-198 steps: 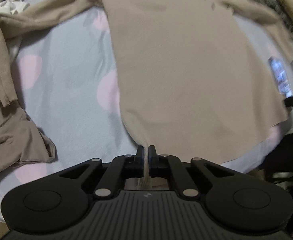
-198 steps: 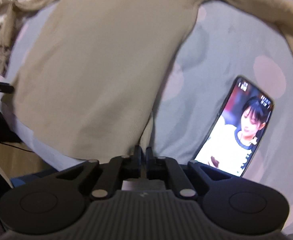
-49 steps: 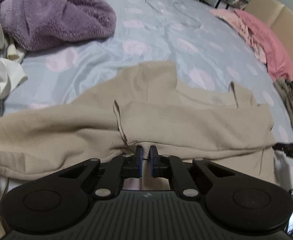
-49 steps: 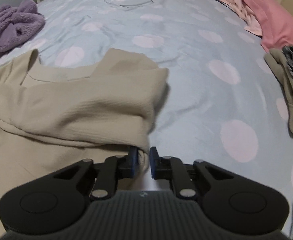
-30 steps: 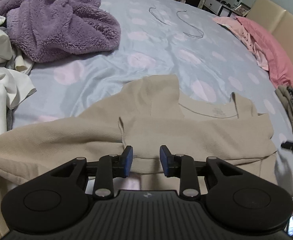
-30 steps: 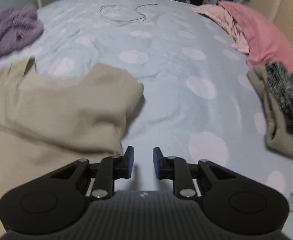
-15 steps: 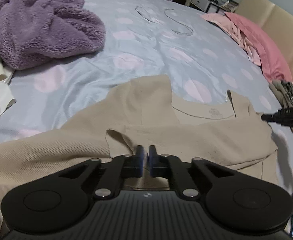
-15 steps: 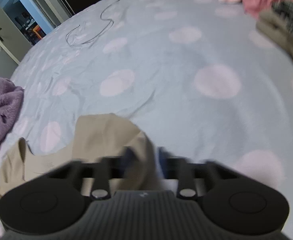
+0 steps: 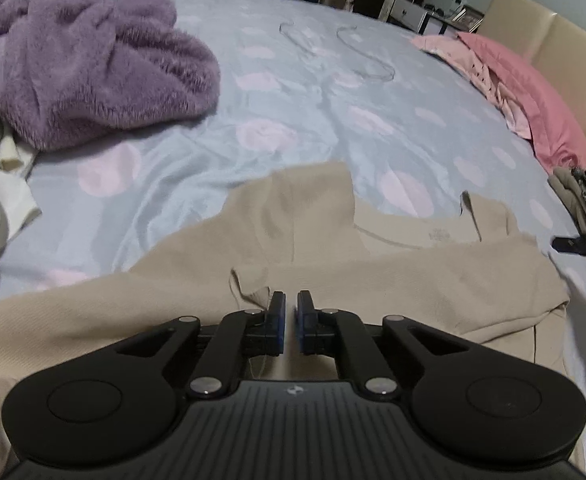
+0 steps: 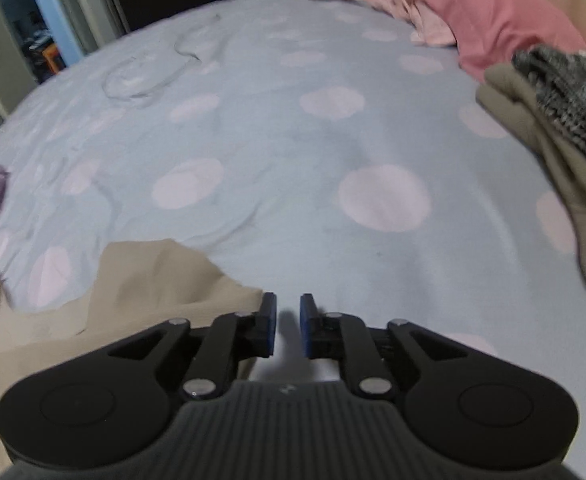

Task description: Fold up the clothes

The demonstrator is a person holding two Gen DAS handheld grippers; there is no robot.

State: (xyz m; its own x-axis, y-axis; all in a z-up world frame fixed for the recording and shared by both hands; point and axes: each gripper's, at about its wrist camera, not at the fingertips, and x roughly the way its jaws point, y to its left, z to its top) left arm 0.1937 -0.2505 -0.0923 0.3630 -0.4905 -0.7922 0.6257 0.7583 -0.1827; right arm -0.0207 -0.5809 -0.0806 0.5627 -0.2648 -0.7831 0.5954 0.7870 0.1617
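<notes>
Left wrist view: your left gripper (image 9: 290, 322) sits low in the centre of the frame with its blue pads a narrow gap apart and nothing between them, so it is open and empty. The beige top (image 9: 393, 276) lies across the lower half of that frame on the dotted blue sheet (image 9: 325, 120), its hem already folded up toward the neckline, with a small raised corner of cloth just left of your fingertips. A long part trails out to the lower left, probably a sleeve.

In the right wrist view, your right gripper (image 10: 287, 330) is also parted and holds nothing. It hovers over bare sheet at the lower centre, with the edge of the top just to its left.

The likely next step is to bring the sides or sleeves in over the body. For a clean fold:

- Take the raised corner with the left pads deep enough to catch all layers, not just the top one.
- Move the right gripper left onto the cloth edge before closing; where it is now, it would pinch only the sheet.
- Lift both sides evenly, so the folded hem does not slide open.

Keep clear of the purple fleece (image 9: 89, 68) at upper left and the folded pile (image 10: 553, 136) at the right edge.
</notes>
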